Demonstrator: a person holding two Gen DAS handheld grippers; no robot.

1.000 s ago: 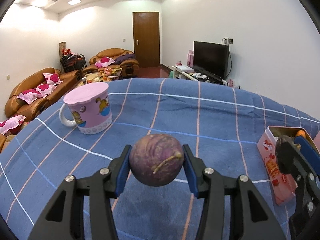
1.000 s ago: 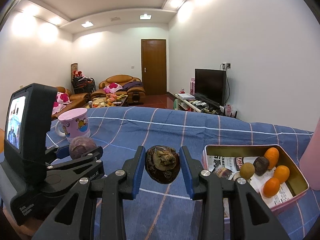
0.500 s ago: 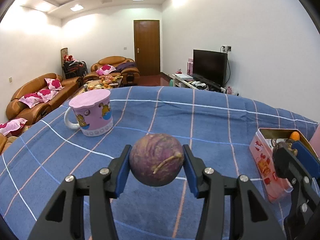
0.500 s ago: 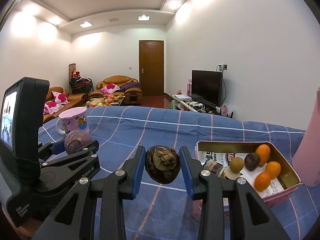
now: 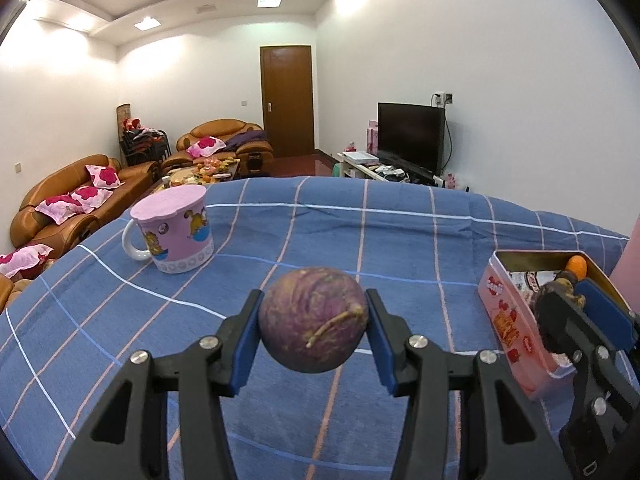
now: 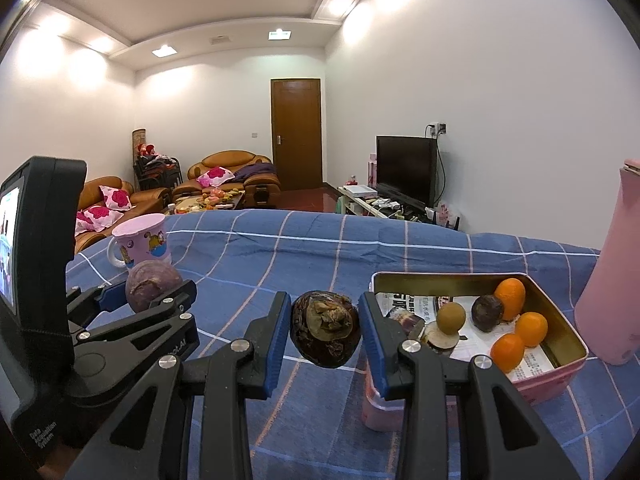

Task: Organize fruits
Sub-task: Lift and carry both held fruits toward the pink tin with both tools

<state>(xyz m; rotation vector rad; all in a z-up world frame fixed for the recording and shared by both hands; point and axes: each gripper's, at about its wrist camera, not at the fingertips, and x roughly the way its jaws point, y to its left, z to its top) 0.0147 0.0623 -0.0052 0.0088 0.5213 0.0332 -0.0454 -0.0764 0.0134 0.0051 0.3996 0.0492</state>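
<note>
My left gripper [image 5: 313,330] is shut on a round purple passion fruit [image 5: 313,318] with a dry stem, held above the blue checked cloth. It also shows in the right wrist view [image 6: 152,286]. My right gripper [image 6: 325,338] is shut on a dark brown mangosteen [image 6: 325,334], held just left of the pink tin [image 6: 560,372]. The tin holds three oranges [image 6: 530,328], a tan round fruit [image 6: 451,317] and a dark fruit [image 6: 487,312]. In the left wrist view the tin [image 5: 510,330] is at the right, with my right gripper [image 5: 560,300] at its near edge.
A pink cartoon mug [image 5: 176,234] with a lid stands at the back left of the cloth. A tall pink bottle [image 6: 614,276] stands right of the tin. The table's far edge runs behind the mug and tin. Sofas and a TV are beyond.
Both grippers, still holding their fruits, have shifted right toward the tin, which now sits closer to the right gripper. The pink bottle has come into view.
</note>
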